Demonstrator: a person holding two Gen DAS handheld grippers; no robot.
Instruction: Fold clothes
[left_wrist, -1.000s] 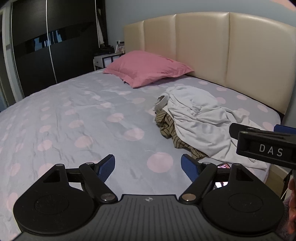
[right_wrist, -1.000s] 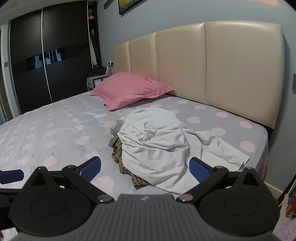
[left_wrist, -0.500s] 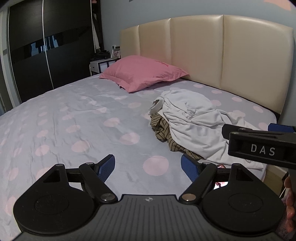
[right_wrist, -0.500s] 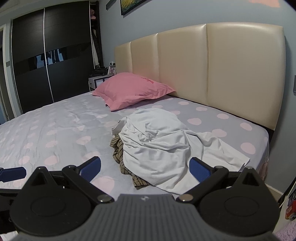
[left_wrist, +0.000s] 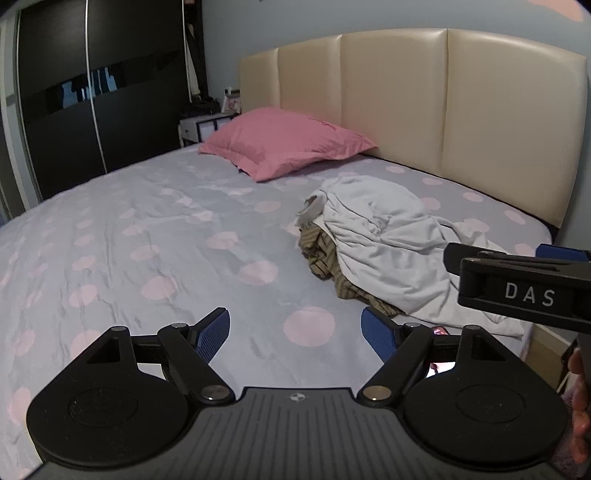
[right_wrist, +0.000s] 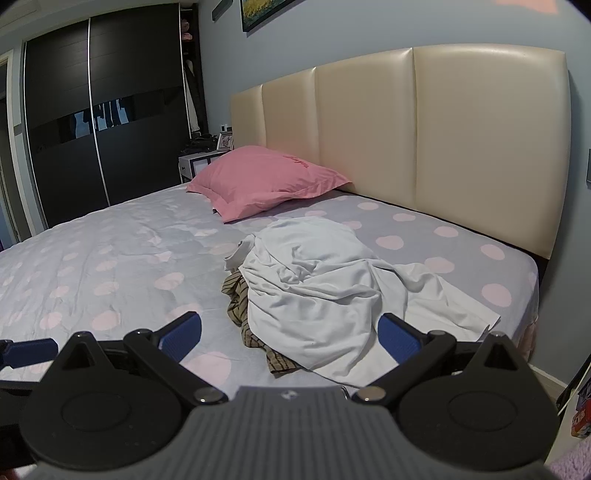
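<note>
A crumpled white garment (left_wrist: 391, 240) (right_wrist: 325, 288) lies heaped near the right edge of the bed, over a brown striped garment (left_wrist: 325, 254) (right_wrist: 240, 299) that shows only at the heap's left and front. My left gripper (left_wrist: 295, 330) hangs open above the bare sheet, left of and short of the heap. My right gripper (right_wrist: 290, 336) is open too, held just before the heap's near edge with nothing between its fingers. In the left wrist view the right gripper (left_wrist: 524, 284) shows from the side, in front of the white garment.
The bed (right_wrist: 92, 258) has a lilac sheet with pink dots. A pink pillow (right_wrist: 266, 181) lies by the cream headboard (right_wrist: 424, 129). Dark wardrobe doors (right_wrist: 99, 122) and a nightstand (right_wrist: 195, 162) stand beyond the far side. The mattress's right edge (right_wrist: 532, 302) drops to the floor.
Both views have tilted upward a little, so the clothes heap and pillow sit lower in frame. Both grippers stay open and the clothes have not moved.
</note>
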